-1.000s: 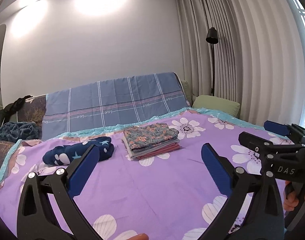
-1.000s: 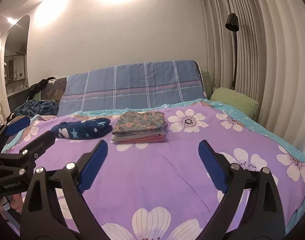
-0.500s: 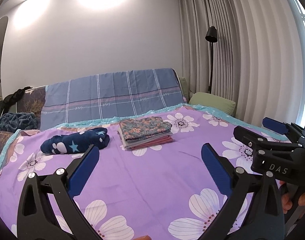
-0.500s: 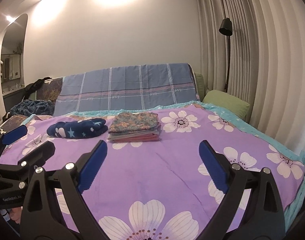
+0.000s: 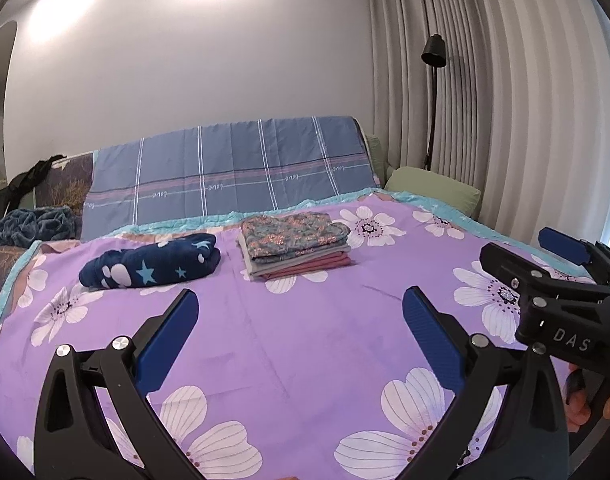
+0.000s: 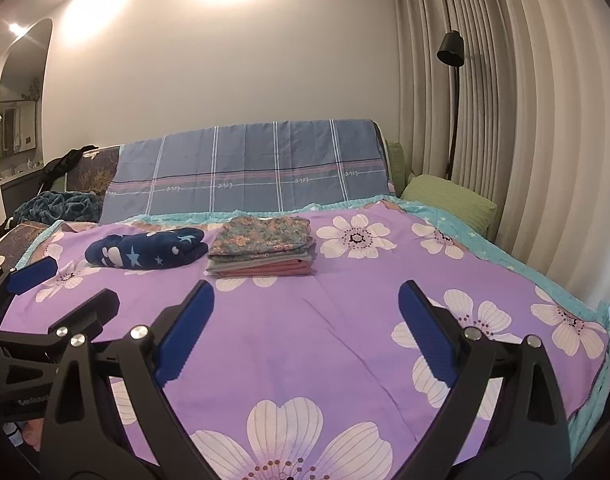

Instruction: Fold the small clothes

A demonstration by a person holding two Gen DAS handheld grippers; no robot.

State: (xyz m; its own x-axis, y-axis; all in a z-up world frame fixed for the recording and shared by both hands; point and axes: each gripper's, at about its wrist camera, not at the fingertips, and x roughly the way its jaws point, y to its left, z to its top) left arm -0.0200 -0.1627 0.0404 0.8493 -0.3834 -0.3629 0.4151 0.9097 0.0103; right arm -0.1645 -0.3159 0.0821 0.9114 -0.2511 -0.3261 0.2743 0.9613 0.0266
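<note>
- Left wrist view: a stack of folded clothes [image 5: 296, 246], a floral piece on top with grey and pink layers under it, is sitting on the far half of the bed, near the blue plaid cover.
- A navy star-print garment [image 5: 151, 267] is lying bunched just beside the stack on its left, apart from it and not folded flat.
- Both are resting on the purple flowered bedspread [image 5: 289, 344], which is lying smooth across the near part of the bed.
- The left hand-held gripper [image 5: 299, 332] is hovering above the bare bedspread, well short of the clothes; its blue pads are spread wide apart, released and gripping nothing.
- The right hand-held gripper [image 6: 305, 328] is hanging likewise over the bedspread in the right wrist view, its fingers splayed wide and nothing between them; the stack [image 6: 263, 250] and the navy garment [image 6: 147, 249] are lying beyond it.
- Each tool is showing at the edge of the other's camera, side by side.
- The blue plaid cover [image 5: 233, 168] is draping over the head of the bed, a green pillow [image 5: 433, 190] is sitting at its right end, and a black floor lamp [image 5: 433, 92] is standing against pleated curtains [image 5: 505, 120].
</note>
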